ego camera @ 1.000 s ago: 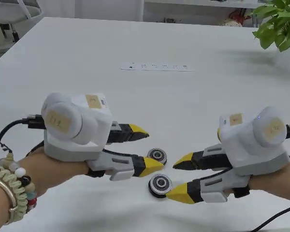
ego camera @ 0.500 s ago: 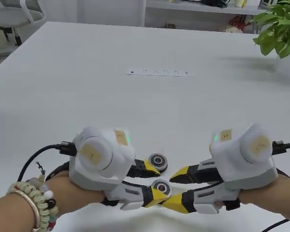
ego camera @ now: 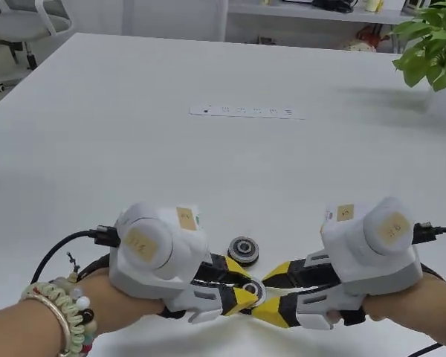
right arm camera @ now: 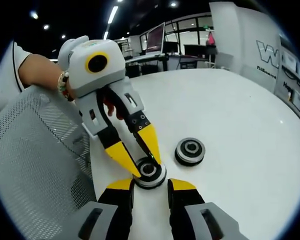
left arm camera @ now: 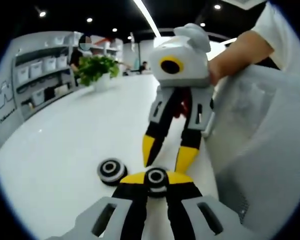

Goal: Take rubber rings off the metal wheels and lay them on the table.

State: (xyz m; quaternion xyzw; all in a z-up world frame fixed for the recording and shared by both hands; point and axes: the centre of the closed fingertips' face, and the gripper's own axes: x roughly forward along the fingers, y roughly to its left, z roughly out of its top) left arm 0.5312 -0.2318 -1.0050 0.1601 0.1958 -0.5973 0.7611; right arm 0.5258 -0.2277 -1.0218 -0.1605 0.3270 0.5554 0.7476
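- One table [ego camera: 208,163] carries both wheels, lying flat.
- Left gripper [left arm camera: 156,178] reaches in from the side opposite the right, its jaws clamped on the near wheel [right arm camera: 149,171].
- Right gripper [right arm camera: 151,184] has that wheel dead ahead, with its jaws apart and tips flanking the closer edge.
- Far wheel [right arm camera: 190,150] sits free just beside.
- Ring [right arm camera: 161,175] is not yet off the near wheel, and is likely the right's to peel.

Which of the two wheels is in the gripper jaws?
The near wheel, between the left gripper's jaws; the far wheel lies free beyond.
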